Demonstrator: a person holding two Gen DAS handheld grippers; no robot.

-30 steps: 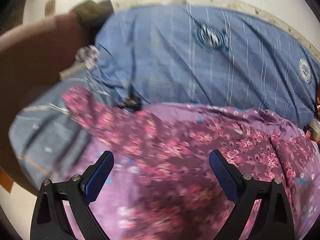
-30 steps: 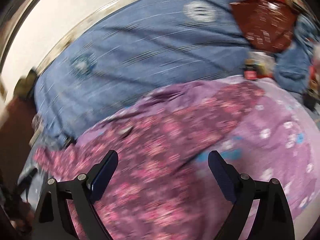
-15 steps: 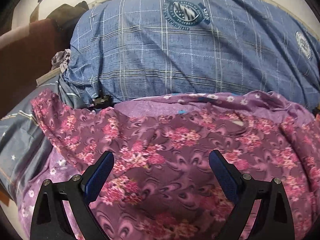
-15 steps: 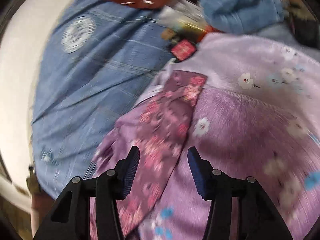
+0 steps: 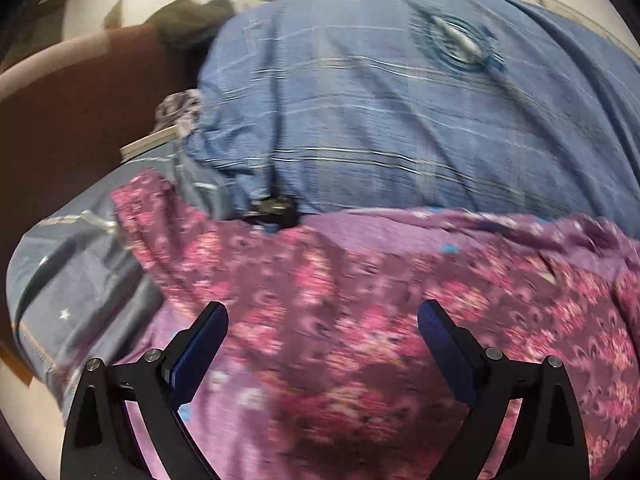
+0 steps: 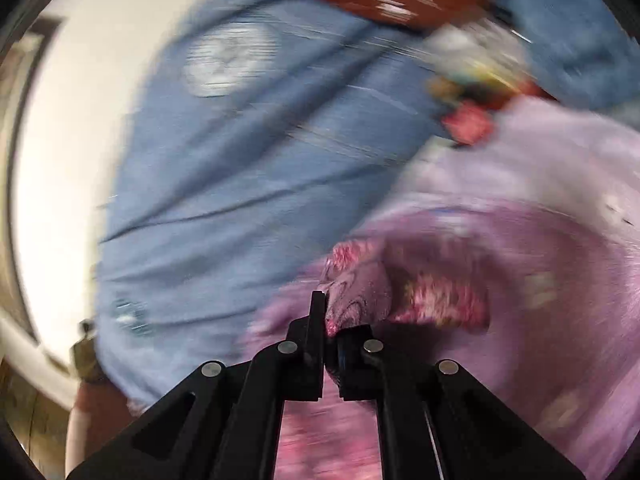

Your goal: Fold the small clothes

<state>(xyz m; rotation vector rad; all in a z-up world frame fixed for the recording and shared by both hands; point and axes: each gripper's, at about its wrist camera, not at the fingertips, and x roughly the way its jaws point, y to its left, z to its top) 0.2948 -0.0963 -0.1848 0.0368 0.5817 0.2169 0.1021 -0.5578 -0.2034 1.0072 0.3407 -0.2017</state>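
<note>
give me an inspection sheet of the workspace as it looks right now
surface: pale purple flowered bedsheet, wrinkled
job's things: dark purple garment with pink flowers, spread across the sheet; one end pinched in the right claw
clutter: big blue checked pillow behind the garment; grey-blue starred cloth at left; small black object at the pillow's edge; blurred red and colourful packets beyond the sheet
grippers: left claw open above the garment, holding nothing; right claw shut on the garment
cables: nothing seen
surroundings: cream wall, brown headboard
</note>
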